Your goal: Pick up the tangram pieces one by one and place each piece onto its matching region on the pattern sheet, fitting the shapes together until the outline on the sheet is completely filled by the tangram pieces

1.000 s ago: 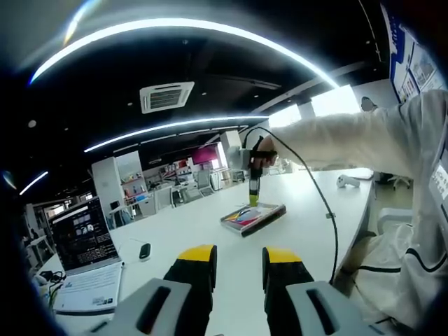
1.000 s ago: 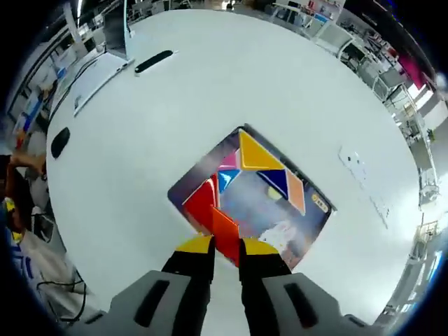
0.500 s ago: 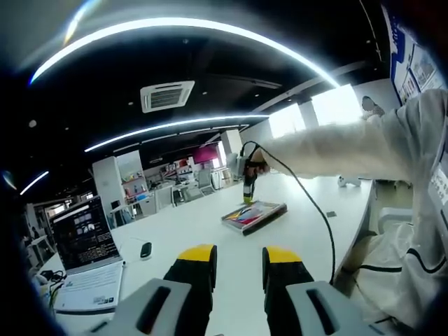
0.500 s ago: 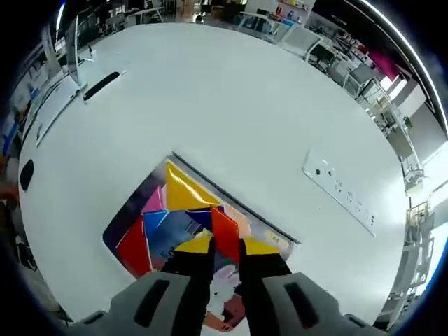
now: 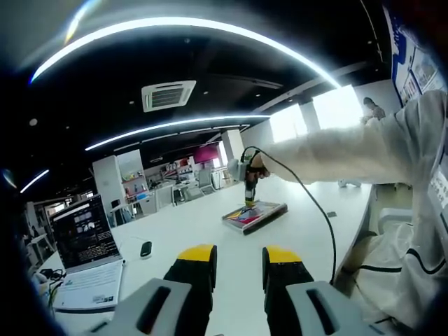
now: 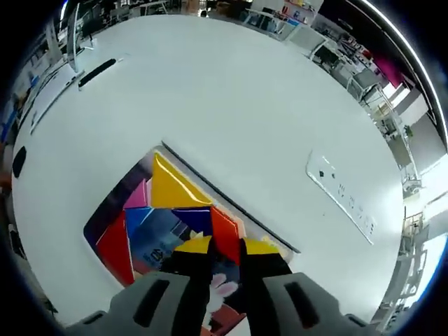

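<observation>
My right gripper is shut on an orange-red tangram piece and hangs just above the pattern sheet. On the sheet lie a yellow triangle, a pink piece, a light blue piece, a red triangle and a dark blue piece. My left gripper stands open and holds nothing, low over the white table. Far ahead of it a hand holds the right gripper above the pattern sheet.
A laptop and a black mouse sit to the left on the white table. A sleeve and a black cable cross on the right. A socket plate lies in the table beyond the sheet.
The right gripper has carried the orange-red piece from the sheet's near edge across to the dark blue piece. The left gripper has stayed still.
</observation>
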`<state>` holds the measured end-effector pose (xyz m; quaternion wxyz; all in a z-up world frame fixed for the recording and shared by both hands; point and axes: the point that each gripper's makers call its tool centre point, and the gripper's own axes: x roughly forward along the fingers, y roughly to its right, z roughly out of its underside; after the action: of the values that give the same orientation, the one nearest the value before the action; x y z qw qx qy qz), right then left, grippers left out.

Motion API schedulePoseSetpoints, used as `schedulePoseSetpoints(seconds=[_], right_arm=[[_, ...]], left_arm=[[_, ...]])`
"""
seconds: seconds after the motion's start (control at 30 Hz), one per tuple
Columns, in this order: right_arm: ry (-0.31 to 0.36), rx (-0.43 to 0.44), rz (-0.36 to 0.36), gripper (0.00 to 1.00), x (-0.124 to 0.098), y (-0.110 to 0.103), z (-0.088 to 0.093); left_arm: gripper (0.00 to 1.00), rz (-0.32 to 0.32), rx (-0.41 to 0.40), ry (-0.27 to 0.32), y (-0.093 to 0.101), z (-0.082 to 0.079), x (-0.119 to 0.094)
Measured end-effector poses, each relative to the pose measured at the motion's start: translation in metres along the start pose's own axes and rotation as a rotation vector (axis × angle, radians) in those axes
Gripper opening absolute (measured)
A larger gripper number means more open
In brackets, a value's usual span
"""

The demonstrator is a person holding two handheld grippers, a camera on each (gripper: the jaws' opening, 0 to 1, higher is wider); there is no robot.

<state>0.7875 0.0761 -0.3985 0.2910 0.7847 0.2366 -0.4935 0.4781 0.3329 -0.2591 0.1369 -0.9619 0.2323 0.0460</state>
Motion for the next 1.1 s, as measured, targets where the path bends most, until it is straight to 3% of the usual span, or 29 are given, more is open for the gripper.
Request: schedulePoseSetpoints(seconds=[0.03,0.1,0.17,0.33,0.57,0.67,0.73,0.83,0.97,1.03,1.1], right_arm=[[0.000,0.002,0.001,0.16,-0.001,0.000,0.000],[-0.004,0.021,-0.009,0.16,0.026,0.058,-0.057],[-0.003,0.035,-0.020,0.16,0.033,0.070,-0.071],[-0.002,0.041,-0.001,0.16,0.043,0.093,-0.087],[0.011,-0.024,-0.006,0.19,0.054,0.121,-0.115],[0.024,-0.036,0.007,0.29,0.044,0.113,-0.104],[0.042,-0.037,0.015,0.29,0.038,0.114,-0.105],[0.113,-0.040,0.043,0.30,0.016,0.110,-0.108],[0.341,-0.091,0.022,0.31,-0.034,0.087,-0.124],[0.423,-0.084,0.007,0.32,-0.056,0.076,-0.121],[0.554,-0.071,-0.022,0.31,-0.089,0.062,-0.114]], left_arm=[[0.28,0.000,0.000,0.000,0.000,0.000,0.000],[0.28,0.002,0.000,0.002,0.001,0.000,0.000],[0.28,0.003,0.001,0.002,0.001,0.000,-0.001],[0.28,0.001,0.001,0.004,0.002,0.000,-0.003],[0.28,0.001,-0.002,0.001,0.001,0.001,-0.002],[0.28,0.003,0.000,0.003,0.001,0.000,-0.003],[0.28,0.002,0.001,0.003,0.001,0.000,-0.003],[0.28,0.000,0.000,0.003,0.000,0.000,-0.003],[0.28,-0.006,-0.011,-0.001,-0.002,0.001,-0.002],[0.28,-0.012,-0.018,0.001,-0.003,0.001,-0.003],[0.28,-0.020,-0.021,0.010,-0.004,-0.002,-0.003]])
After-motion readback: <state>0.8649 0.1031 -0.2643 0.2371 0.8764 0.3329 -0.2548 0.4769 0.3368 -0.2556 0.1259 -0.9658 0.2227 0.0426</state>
